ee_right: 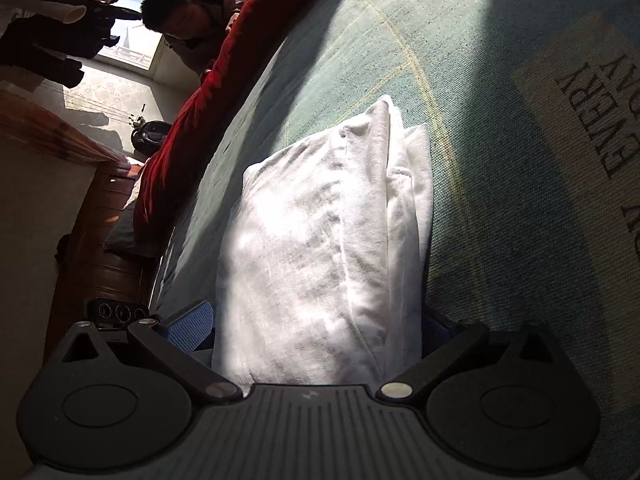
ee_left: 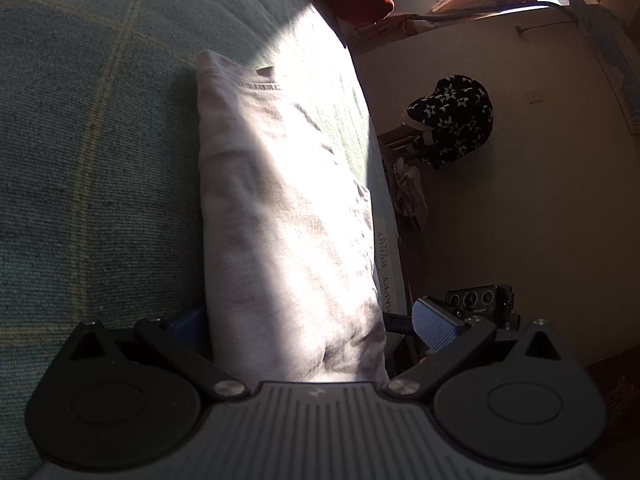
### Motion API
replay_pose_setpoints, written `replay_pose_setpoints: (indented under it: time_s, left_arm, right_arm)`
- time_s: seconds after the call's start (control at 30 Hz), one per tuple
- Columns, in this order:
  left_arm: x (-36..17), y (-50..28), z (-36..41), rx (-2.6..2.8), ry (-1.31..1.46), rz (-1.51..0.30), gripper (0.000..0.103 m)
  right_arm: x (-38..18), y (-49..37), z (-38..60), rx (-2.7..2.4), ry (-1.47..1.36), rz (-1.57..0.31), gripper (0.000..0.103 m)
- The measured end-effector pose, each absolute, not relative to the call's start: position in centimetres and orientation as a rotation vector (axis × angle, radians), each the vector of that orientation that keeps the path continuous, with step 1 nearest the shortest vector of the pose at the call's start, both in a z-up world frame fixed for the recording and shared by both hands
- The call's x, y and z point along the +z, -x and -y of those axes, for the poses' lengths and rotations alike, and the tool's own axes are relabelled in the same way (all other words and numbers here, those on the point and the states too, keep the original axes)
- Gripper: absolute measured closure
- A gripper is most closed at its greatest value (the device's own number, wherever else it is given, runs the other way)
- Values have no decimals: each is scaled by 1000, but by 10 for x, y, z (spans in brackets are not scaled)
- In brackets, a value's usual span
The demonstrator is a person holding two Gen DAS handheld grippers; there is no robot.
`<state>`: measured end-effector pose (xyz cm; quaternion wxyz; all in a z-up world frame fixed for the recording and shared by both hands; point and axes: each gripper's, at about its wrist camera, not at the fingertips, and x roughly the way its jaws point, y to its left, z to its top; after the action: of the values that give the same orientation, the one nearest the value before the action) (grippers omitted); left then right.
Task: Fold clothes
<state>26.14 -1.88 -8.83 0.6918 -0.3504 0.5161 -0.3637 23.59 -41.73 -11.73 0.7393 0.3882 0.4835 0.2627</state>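
Observation:
A folded white garment (ee_left: 280, 208) lies on the green bedspread (ee_left: 80, 160), partly in sunlight. My left gripper (ee_left: 312, 324) is open and straddles the garment's near end. Its left blue pad (ee_left: 188, 326) sits against the cloth's edge, while the right pad (ee_left: 436, 326) stands clear of it. In the right wrist view the same garment (ee_right: 312, 248) shows stacked layers along its right side. My right gripper (ee_right: 312, 328) is open around its other end, with the left pad (ee_right: 188, 328) beside the cloth and the right finger mostly hidden behind it.
A red blanket (ee_right: 188, 132) runs along the bed's far side, with a person (ee_right: 180, 12) beyond it. A star-patterned black garment (ee_left: 452, 120) hangs by the wall past the bed edge. The bedspread carries printed lettering (ee_right: 592, 120). A wooden bed frame (ee_right: 100, 240) stands at the left.

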Motion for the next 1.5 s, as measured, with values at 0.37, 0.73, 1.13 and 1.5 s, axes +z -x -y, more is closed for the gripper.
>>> replay_pose_setpoints:
  time_s: [0.37, 0.73, 1.13, 1.5]
  left_arm:
    - [-94, -309, 47, -844, 763, -1221, 1]
    - [-101, -303, 37, -909, 797, -1154, 1]
    - [-96, -308, 48, -825, 762, -1166, 1]
    - [-107, -308, 54, -764, 788, -1163, 1]
  right_arm:
    - [-127, -268, 404, 607, -921, -1090, 0]
    - [-133, -252, 410, 688, -905, -940, 0]
    - [-131, -268, 412, 678, -978, -998, 0]
    - [-121, -268, 408, 704, -1026, -982, 0]
